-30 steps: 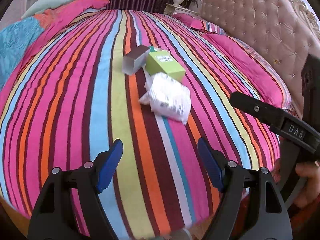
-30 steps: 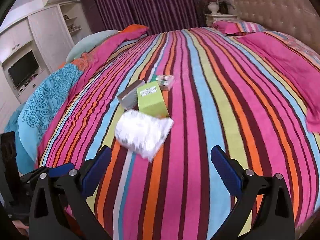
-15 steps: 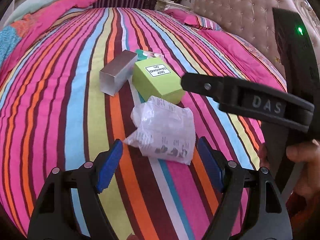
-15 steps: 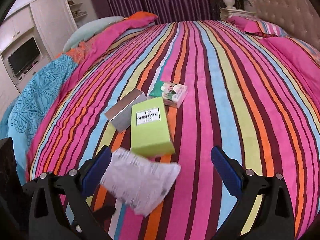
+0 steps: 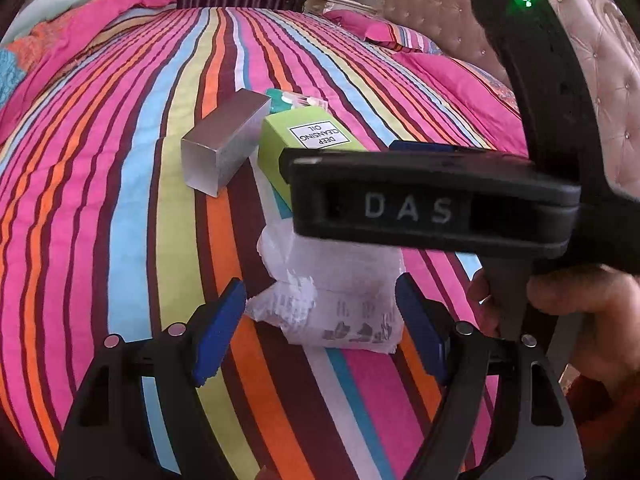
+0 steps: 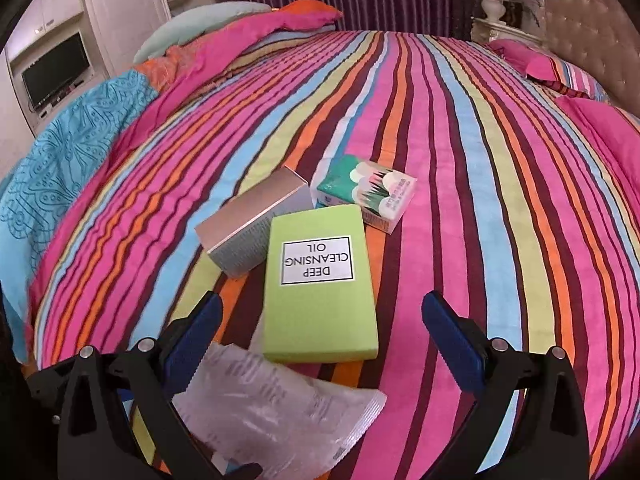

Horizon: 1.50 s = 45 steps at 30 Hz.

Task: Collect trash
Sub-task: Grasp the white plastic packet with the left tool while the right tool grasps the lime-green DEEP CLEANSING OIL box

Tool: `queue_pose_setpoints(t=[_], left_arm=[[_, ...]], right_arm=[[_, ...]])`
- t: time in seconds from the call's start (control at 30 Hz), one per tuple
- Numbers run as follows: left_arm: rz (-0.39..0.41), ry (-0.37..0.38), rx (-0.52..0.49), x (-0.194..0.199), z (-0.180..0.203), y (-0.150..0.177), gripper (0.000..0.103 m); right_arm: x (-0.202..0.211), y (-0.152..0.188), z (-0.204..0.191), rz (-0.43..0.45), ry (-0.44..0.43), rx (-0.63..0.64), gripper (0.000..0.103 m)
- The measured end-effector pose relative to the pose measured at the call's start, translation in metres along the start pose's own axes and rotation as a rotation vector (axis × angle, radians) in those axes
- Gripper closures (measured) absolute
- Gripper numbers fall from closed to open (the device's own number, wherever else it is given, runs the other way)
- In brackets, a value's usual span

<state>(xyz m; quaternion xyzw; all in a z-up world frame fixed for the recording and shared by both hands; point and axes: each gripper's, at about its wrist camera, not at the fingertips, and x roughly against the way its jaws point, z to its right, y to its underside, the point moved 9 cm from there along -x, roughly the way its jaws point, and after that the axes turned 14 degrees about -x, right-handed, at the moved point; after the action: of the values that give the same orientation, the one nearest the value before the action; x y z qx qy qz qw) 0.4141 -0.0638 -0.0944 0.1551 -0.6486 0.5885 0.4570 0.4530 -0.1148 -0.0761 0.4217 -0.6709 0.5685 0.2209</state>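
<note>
The left gripper [image 5: 320, 326] stands open over the striped bed [image 5: 120, 240], its blue pads on either side of a crumpled clear plastic wrapper [image 5: 336, 304] that lies flat on the cover; whether the pads touch it cannot be told, but they do not squeeze it. Just beyond the wrapper lies a green box [image 5: 280, 140] labelled "DEEP CLEANSING OIL", with a silver box [image 5: 224, 148] beside it to the left.

The right gripper [image 6: 322, 344] is also open, with nothing pressed between its pads. The green box [image 6: 320, 280] lies between and just ahead of its fingertips. The wrapper [image 6: 280, 408] sits nearer, low and toward its left finger. Beyond the green box are the silver box [image 6: 252, 224] and a small tissue pack [image 6: 368, 192].
</note>
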Motion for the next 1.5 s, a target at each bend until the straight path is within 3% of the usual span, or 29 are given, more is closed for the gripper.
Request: queue_pose_setpoints(t=[0.13,0.47,0.63,0.73,0.8,0.93,1.27,1.5], left_arm=[[-0.028,-0.017,-0.001,-0.012,-0.004,0.003,0.028],[-0.024,0.039,0.031,-0.028,-0.002,-0.002,0.028],[-0.034,0.006,0.021,-0.033,0.001,-0.006,0.028],[-0.035,0.008,0.004,-0.034,0.006,-0.006,0.037],[-0.026,0.037,0.014,-0.033,0.01,-0.005,0.05],[-0.01,0.019,-0.023,-0.029,0.021,-0.006,0.061],[-0.004,-0.019,-0.055,-0.006,0.027,0.004,0.063],[0.008,-0.061,-0.034,0.022,0.017,0.02,0.063]], right_arm=[[-0.004,0.001,0.006,0.008,0.027,0.017,0.008],[-0.019,-0.004,0.017,-0.032,0.036,0.01,0.01],[-0.024,-0.001,0.012,-0.068,-0.009,-0.012,0.045],[-0.023,0.0,0.012,-0.061,-0.006,-0.015,0.045],[-0.021,-0.001,0.015,-0.058,-0.004,-0.032,0.046],[-0.01,-0.003,0.028,-0.024,0.03,-0.058,0.046],[0.031,0.014,0.075,0.02,0.093,-0.171,0.046],[0.054,0.045,0.078,-0.002,0.099,-0.224,0.046]])
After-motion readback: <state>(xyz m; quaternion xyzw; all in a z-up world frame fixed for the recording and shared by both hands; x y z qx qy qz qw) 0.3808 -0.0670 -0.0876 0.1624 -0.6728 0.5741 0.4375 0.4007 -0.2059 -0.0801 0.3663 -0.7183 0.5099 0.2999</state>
